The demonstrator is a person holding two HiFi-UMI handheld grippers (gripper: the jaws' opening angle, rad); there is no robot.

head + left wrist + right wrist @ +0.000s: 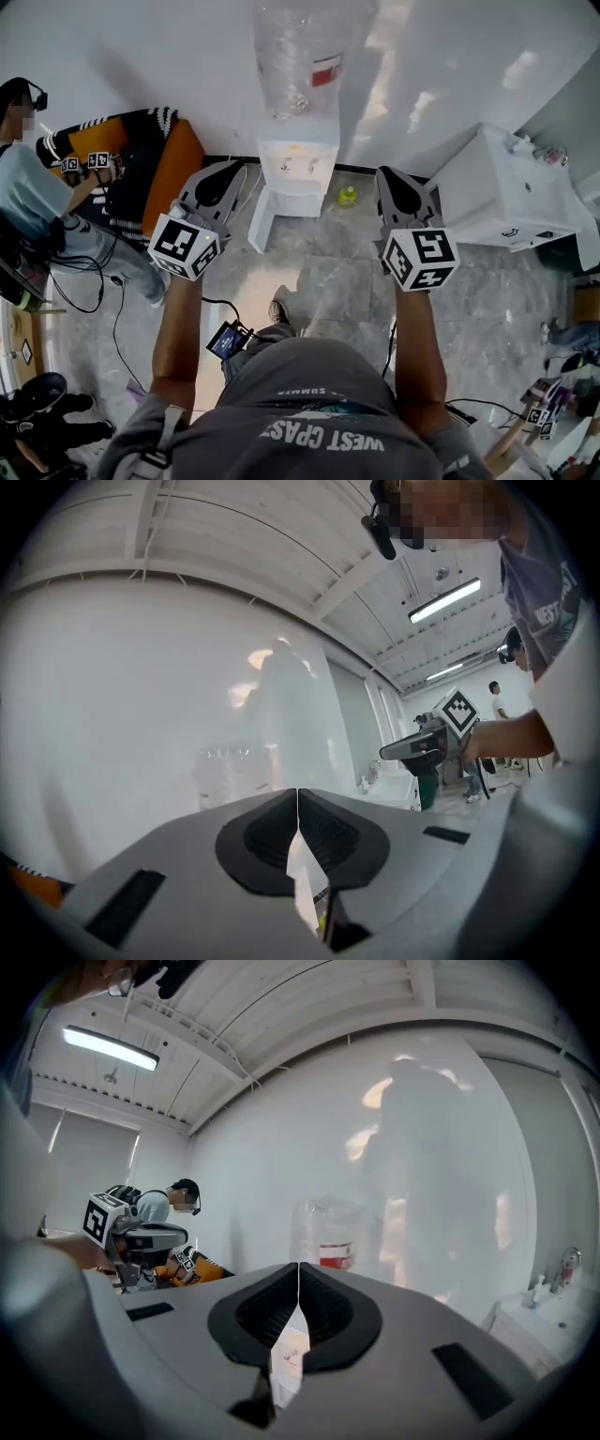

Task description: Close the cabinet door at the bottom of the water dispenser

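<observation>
The white water dispenser [298, 161] stands against the wall with a clear bottle [302, 54] on top. Its bottom cabinet door [260, 221] stands open, swung out toward me on the left side. My left gripper [228, 172] is held up in front of the dispenser's left side, shut and empty. My right gripper [394, 176] hovers to the dispenser's right, also shut and empty. In the left gripper view the jaws [298, 803] meet on one line, with the bottle [234, 772] beyond. The right gripper [299, 1279] likewise points at the bottle [328, 1234].
A small yellow-green object [348, 196] lies on the floor right of the dispenser. A white sink unit [506, 199] stands at the right. An orange and black seat [150, 155] and a seated person [37, 202] are at the left. Cables run across the floor.
</observation>
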